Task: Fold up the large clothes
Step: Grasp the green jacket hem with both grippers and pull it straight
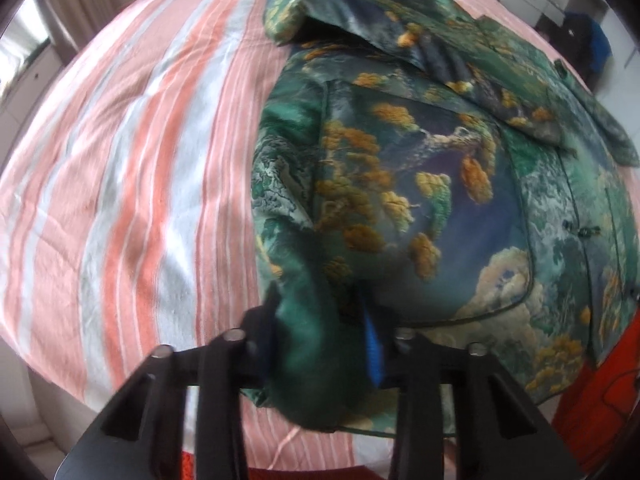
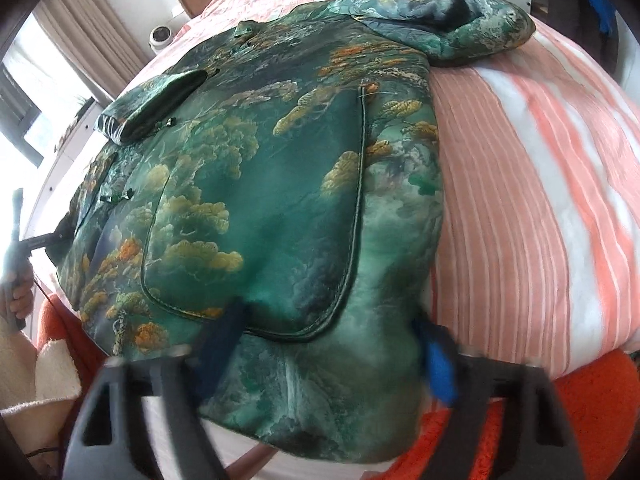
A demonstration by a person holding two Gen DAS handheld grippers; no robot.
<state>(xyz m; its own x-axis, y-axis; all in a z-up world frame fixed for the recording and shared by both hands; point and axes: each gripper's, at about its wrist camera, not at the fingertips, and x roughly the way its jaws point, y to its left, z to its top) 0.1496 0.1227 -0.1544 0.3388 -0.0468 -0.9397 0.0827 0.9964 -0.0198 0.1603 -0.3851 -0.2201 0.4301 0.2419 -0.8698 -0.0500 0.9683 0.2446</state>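
A glossy green padded jacket (image 1: pixel 420 200) lies on the striped bed (image 1: pixel 120 160); left claw (image 1: pixel 320 344) pinches its hem, right claw (image 2: pixel 328 360) straddles bunched hem fabric, half-wide.

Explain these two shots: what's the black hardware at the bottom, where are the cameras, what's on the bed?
No robot here: a person holds a two-finger claw in each hand, and each claw carries a fisheye camera looking along its fingers. One picture is from the left claw, the other from the right claw. A green printed jacket lies flat on a bed with a pink striped sheet, sleeves folded in. Both claws are at the jacket's near hem. The left one has pinched a bunch of fabric. The right one straddles the hem, but blur hides whether its pads press yet. In the right view, the person's hand shows holding the left claw.
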